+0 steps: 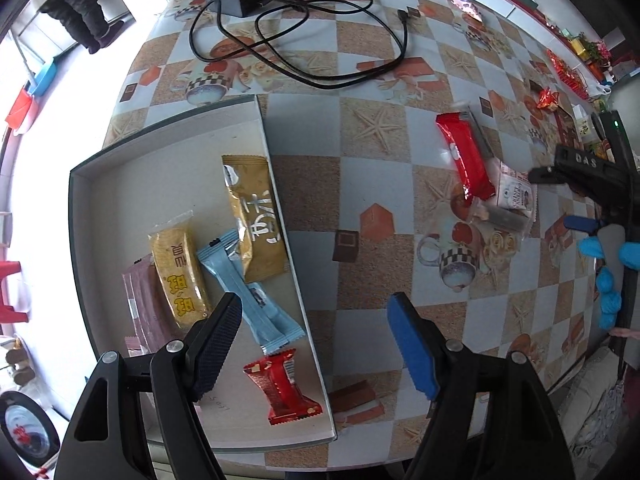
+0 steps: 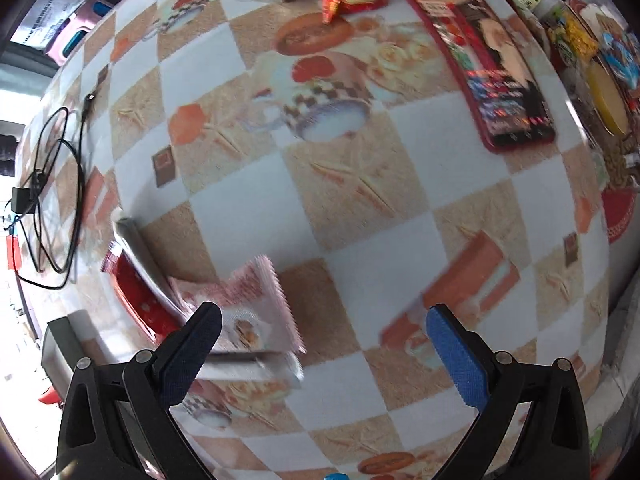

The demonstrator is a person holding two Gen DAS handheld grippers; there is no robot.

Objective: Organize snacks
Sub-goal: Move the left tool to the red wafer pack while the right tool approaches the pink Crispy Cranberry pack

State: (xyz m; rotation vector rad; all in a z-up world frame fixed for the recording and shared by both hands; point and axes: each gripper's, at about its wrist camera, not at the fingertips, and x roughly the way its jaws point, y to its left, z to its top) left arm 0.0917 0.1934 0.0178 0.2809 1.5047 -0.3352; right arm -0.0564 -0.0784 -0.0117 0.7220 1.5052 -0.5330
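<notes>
Jaws of both the left gripper (image 1: 316, 344) and right gripper (image 2: 324, 344) are standing open and empty, the right nearing the loose snack pile (image 1: 486, 184) on the counter (image 1: 400, 152), needing a grasp before carrying one to the tray (image 1: 168, 184).

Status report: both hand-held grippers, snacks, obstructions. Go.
Left hand-held gripper open, empty, above tray edge. Right hand-held gripper open, empty, beside loose snack pile. Six packets in tray; red packet still out. Black cable off to the side, no obstruction.
</notes>
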